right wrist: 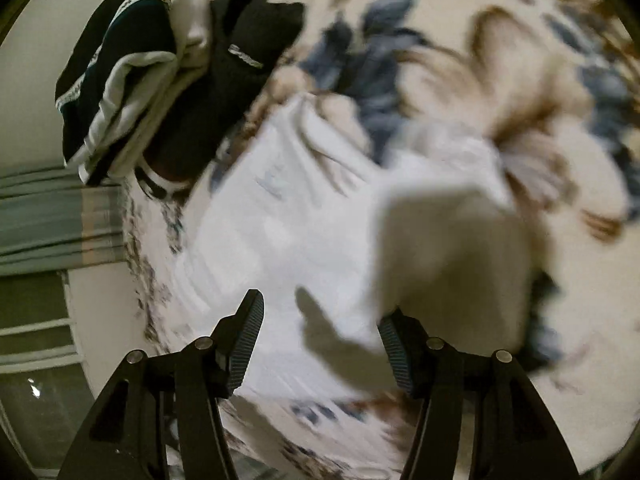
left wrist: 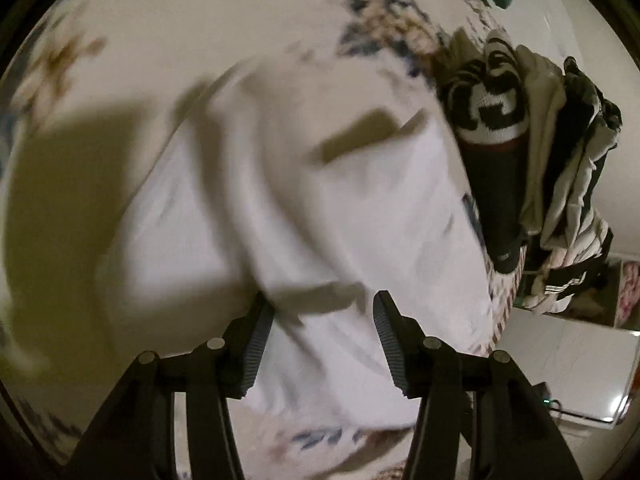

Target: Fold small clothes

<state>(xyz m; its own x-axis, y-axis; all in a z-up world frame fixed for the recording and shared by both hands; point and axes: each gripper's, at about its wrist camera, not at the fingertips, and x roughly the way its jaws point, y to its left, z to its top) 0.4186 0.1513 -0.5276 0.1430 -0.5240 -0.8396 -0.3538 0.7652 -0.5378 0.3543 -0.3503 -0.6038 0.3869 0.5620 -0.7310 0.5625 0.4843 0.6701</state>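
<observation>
Left wrist view: the left gripper hangs released, jaws spread over a rumpled, blurred white garment at frame centre on the floral bedspread. The right gripper, likewise released, hovers above it. A pile of clothes crowds the garment's right edge.

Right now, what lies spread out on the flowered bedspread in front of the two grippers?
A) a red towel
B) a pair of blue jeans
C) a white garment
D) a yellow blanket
C: a white garment lies spread on the flowered bedspread ahead of the open left gripper, and the right wrist view shows the same white cloth ahead of the open right gripper.
</observation>
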